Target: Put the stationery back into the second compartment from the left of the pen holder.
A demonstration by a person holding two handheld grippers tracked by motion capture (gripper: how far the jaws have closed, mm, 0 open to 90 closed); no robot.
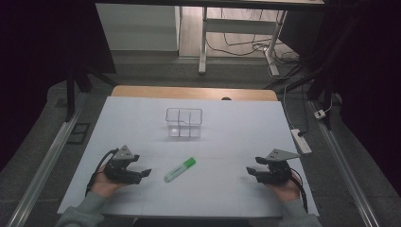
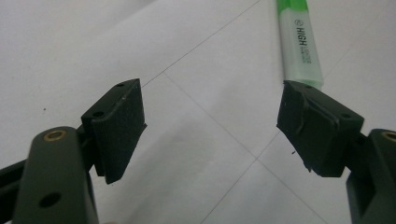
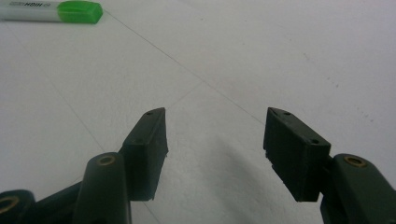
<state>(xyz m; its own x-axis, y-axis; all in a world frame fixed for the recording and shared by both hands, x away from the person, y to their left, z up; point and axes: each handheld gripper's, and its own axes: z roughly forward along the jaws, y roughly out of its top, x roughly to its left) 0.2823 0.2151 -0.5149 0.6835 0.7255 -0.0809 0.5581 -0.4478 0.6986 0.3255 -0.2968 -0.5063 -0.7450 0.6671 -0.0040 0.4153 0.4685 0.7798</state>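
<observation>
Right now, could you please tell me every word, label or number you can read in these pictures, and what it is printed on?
"HIGH": on the white barrel of the green highlighter.
Smaller print beside it on the barrel: too small to read.
The same label in the right gripper view: mostly cut off and blurred.
Nothing else carries text.

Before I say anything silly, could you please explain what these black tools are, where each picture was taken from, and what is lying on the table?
A person holds a two-jaw tool in each hand: the left gripper and the right gripper. One camera looks down from above; the other two ride on the grippers and look along their jaws. On the white table lie a green highlighter and, farther back, a clear plastic box. Both grippers are open and hold nothing; the highlighter lies between them, untouched.
</observation>
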